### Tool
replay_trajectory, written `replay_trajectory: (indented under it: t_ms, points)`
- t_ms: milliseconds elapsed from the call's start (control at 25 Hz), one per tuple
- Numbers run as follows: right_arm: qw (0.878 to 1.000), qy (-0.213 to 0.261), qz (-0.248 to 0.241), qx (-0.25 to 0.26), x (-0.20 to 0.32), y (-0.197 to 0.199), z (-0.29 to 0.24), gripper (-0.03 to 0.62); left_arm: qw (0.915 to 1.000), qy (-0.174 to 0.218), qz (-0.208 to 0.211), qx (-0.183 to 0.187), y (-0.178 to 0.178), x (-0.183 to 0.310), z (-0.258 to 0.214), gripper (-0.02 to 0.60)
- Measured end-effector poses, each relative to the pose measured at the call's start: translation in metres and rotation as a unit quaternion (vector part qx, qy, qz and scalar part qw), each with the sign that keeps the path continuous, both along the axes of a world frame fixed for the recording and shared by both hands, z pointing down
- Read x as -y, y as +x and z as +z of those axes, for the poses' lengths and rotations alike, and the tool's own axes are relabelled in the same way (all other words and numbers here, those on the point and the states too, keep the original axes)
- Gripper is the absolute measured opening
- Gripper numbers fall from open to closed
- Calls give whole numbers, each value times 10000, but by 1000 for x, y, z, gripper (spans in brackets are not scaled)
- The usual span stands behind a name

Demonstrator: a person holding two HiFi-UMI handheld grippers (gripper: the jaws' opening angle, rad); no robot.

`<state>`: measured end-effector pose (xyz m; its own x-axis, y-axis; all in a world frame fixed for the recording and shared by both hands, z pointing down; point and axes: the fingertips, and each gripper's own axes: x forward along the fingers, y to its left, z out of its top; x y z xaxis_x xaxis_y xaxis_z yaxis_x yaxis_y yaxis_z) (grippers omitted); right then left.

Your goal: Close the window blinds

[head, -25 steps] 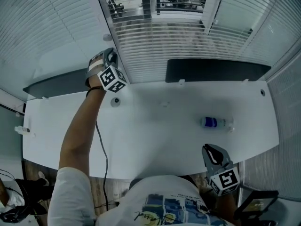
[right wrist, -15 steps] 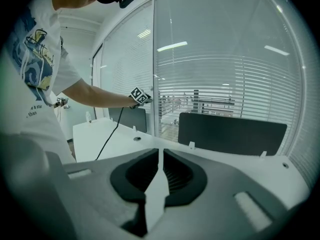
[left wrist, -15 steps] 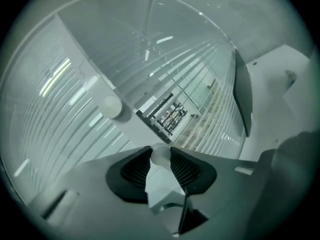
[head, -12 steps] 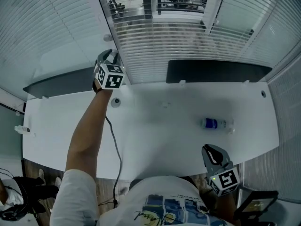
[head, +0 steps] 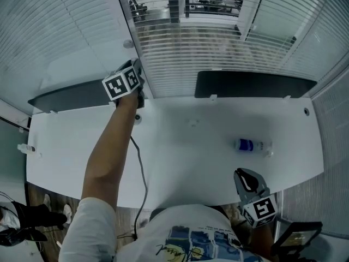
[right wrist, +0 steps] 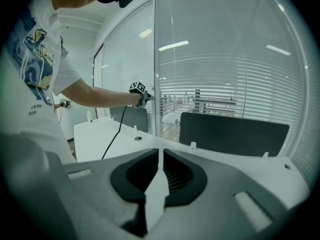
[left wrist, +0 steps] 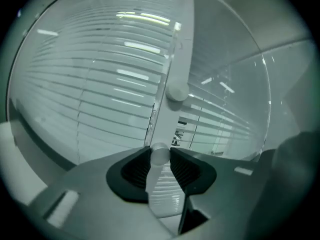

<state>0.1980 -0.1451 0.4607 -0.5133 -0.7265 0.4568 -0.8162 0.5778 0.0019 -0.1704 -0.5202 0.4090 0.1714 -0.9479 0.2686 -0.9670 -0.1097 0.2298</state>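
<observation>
glass partitions with slatted blinds (head: 191,53) wall off the far side of a white desk (head: 180,157).

head view: the person's left arm is stretched across the desk so that the left gripper (head: 135,70) reaches the upright frame at the left edge of the centre blinds. the right gripper (head: 242,174) hangs close to the body at the near desk edge, well apart from the blinds. it appears parked, since the job needs one tool only. a bottle (head: 250,144) lies on its side on the desk, clear of both grippers. the room beyond shows between the upper centre slats, so the blinds look only partly closed.

left gripper view: a round knob (left wrist: 160,153) on the white frame post (left wrist: 180,49) sits squarely between the ribbed pads (left wrist: 136,168), which pinch it from both sides. the grip is centred on the knob, probably so that rolling the wrist turns it and tilts the slats. a second knob (left wrist: 176,91) sits higher on the same post, untouched. the slats lie behind glass on either side of the post, out of reach of the fingers, so the knob is the only access to them.

right gripper view: the fingers are pressed together with nothing between them. the blinds stand far ahead, beyond the black divider panel (right wrist: 232,133).
</observation>
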Motion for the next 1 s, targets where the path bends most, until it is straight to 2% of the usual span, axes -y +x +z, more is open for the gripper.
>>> replay_trajectory:
  t_ms: [120,200,240,320,400,480,560,640,680,760,840,1000]
  points:
    - [10000,-2,-2,10,0,-1,1,20,9971,-37,-64,-758,-2,0,0,129]
    - [10000,-5,-2,5,1,-2,1,20,9958,-30,-48,-915,-2,1,0,129]
    - [10000,5,-9,1,0,-2,0,20,9967,-18,-21,-811,-2,1,0,129]
    - [10000,21,-7,7,-1,-3,0,20,9995,16,46,-301,-2,1,0,132]
    - [10000,9,24,36,-2,-3,0,20,9990,70,98,433,-1,-1,-3,137]
    - [10000,6,39,62,-3,-3,-1,20,9914,162,159,1291,1,-4,-9,167]
    - [10000,19,27,66,-3,-4,0,20,9765,259,271,2123,3,-7,-13,175]
    - [10000,22,9,66,-4,-5,0,20,9552,336,438,2908,7,-9,-14,175]
    - [10000,17,2,64,-4,-6,0,20,9420,375,543,3291,10,-11,-13,175]
    - [10000,16,0,74,-5,-7,0,20,9093,468,765,4063,17,-14,-11,175]
    - [10000,23,3,79,-5,-8,0,20,8670,559,966,4857,22,-16,-8,175]
    - [10000,52,4,60,-7,-8,-1,20,7602,701,1305,6325,26,-15,2,174]
